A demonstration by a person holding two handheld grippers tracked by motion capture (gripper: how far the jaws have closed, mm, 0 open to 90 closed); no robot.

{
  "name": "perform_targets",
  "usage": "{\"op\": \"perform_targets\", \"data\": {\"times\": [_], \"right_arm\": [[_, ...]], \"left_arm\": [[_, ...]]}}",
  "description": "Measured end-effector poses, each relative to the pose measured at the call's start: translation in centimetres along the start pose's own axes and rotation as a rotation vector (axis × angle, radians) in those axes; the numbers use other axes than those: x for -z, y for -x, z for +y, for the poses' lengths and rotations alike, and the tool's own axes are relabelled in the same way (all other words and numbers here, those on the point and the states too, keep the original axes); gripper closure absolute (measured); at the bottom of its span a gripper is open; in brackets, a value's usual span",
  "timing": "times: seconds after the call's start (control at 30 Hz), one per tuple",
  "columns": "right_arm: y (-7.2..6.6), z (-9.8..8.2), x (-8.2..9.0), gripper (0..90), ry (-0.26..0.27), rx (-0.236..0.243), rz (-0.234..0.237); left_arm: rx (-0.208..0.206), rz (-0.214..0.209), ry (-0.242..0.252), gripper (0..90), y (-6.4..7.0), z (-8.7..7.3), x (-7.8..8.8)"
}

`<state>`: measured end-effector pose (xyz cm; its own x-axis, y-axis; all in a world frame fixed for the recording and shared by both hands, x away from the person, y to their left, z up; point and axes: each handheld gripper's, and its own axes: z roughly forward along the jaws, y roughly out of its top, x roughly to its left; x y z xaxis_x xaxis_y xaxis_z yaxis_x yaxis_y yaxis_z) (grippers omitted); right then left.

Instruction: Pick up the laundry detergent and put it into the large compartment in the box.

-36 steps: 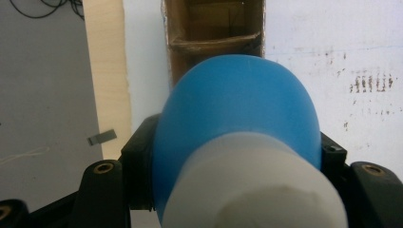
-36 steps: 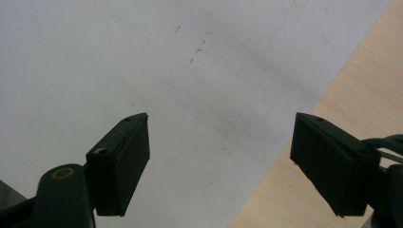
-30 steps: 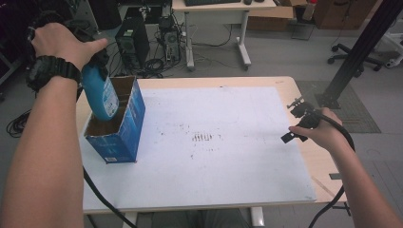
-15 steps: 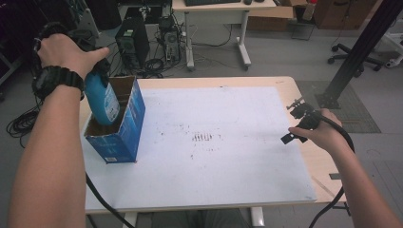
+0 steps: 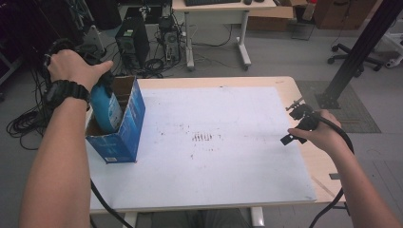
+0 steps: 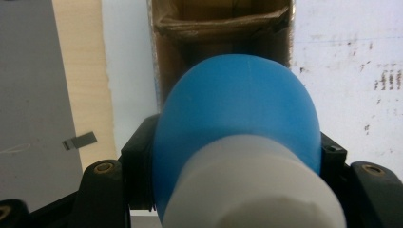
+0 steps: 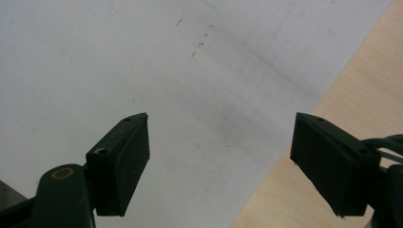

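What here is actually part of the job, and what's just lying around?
In use:
blue bottle, clamped in the left gripper
open blue carton, the bottle partly inside it

Lying about:
right gripper, open and empty
computer tower
office chair

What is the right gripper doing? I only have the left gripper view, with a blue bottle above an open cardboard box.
Observer: The right gripper hangs over the white sheet near the table's right edge, jaws wide apart, nothing between them.
Operator: How deep is the bottle in the box?
Observer: In the high view the blue bottle's lower end is below the blue cardboard box's rim; its top is above it.
Operator: Where does the box stand?
Observer: At the sheet's left edge, upright, top flaps open, with the left gripper clamped on the bottle.
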<state>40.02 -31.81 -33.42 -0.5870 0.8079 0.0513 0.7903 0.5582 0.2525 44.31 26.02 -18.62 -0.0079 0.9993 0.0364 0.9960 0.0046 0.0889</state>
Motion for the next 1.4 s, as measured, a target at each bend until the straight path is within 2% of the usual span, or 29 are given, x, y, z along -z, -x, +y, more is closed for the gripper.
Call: {"op": "perform_targets", "data": {"times": [0.37, 0.83, 1.07, 1.4], "right_arm": [[-0.3, 0.3, -0.3, 20.7, -0.006, 0.007, 0.000], [-0.3, 0.4, -0.5, 20.7, -0.015, 0.012, -0.002], [-0.4, 0.3, -0.7, 20.7, -0.020, 0.010, -0.001], [-0.4, 0.3, -0.6, 20.7, -0.018, 0.009, -0.005]], "left_arm": [[-0.001, -0.002, -0.011, 36.9, 0.0, 0.0, -2.5], [-0.004, -0.011, -0.049, 36.9, 0.2, 0.0, -6.6], [-0.005, -0.011, -0.063, 37.0, 0.3, 0.0, -7.9], [-0.005, -0.013, -0.059, 36.9, 0.2, -0.2, -9.3]]}}
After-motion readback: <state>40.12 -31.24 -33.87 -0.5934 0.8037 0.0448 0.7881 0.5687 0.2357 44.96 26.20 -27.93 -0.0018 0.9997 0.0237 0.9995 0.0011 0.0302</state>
